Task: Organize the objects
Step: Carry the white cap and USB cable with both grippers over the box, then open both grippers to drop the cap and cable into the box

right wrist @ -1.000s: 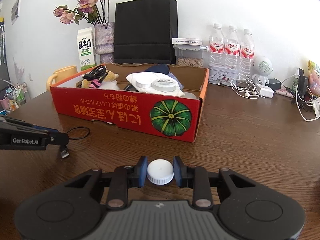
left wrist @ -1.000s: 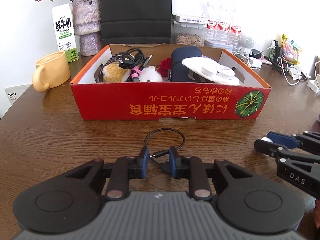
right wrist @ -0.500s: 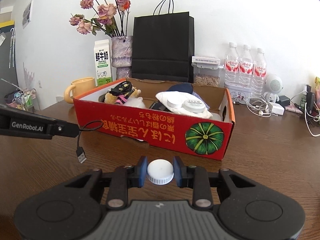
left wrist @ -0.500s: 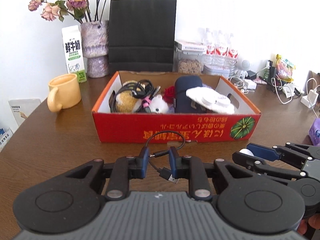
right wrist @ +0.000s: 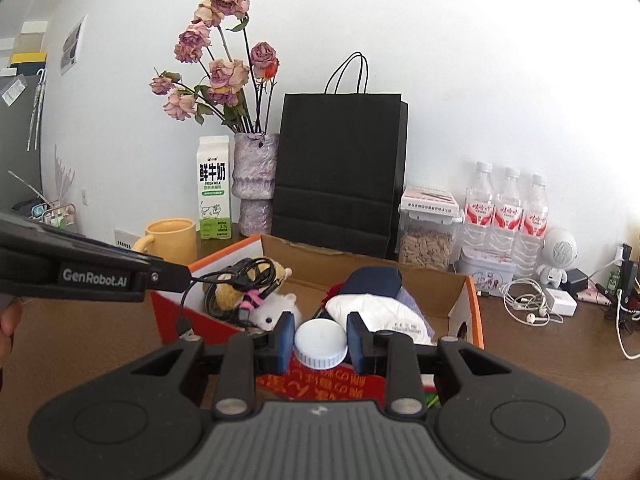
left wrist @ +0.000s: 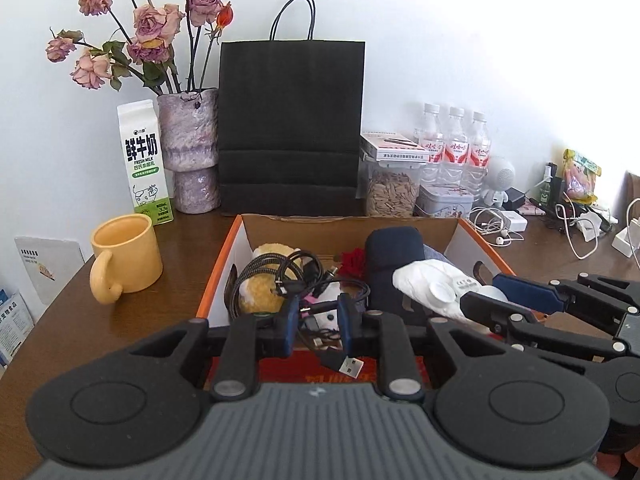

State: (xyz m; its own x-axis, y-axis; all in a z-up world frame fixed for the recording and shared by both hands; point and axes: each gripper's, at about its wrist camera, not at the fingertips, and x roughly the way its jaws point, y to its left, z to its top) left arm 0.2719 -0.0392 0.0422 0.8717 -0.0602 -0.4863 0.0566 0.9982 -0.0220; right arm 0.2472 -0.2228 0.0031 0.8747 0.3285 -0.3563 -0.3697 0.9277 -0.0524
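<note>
My left gripper (left wrist: 319,313) is shut on a short black USB cable (left wrist: 347,364), whose plug dangles below the jaws over the front wall of the red cardboard box (left wrist: 218,276). From the right wrist view, the left gripper (right wrist: 176,278) reaches in from the left with the cable (right wrist: 185,326) hanging from its tip. Between the pads of my right gripper (right wrist: 321,336) sits a white ribbed bottle cap (right wrist: 320,342), which it is shut on just above the box (right wrist: 474,300) front. The box holds plush toys, cables, a navy pouch and a white mask.
Left of the box stands a yellow mug (left wrist: 126,254). Behind it are a milk carton (left wrist: 145,162), a vase of dried roses (left wrist: 192,152), a black paper bag (left wrist: 290,128), a seed jar (left wrist: 392,192) and water bottles (left wrist: 456,148). Chargers and earphones (left wrist: 496,224) clutter the right.
Both grippers have risen and come forward to the box's front wall. The cable has left the table and now hangs from the left gripper. The cap stays gripped.
</note>
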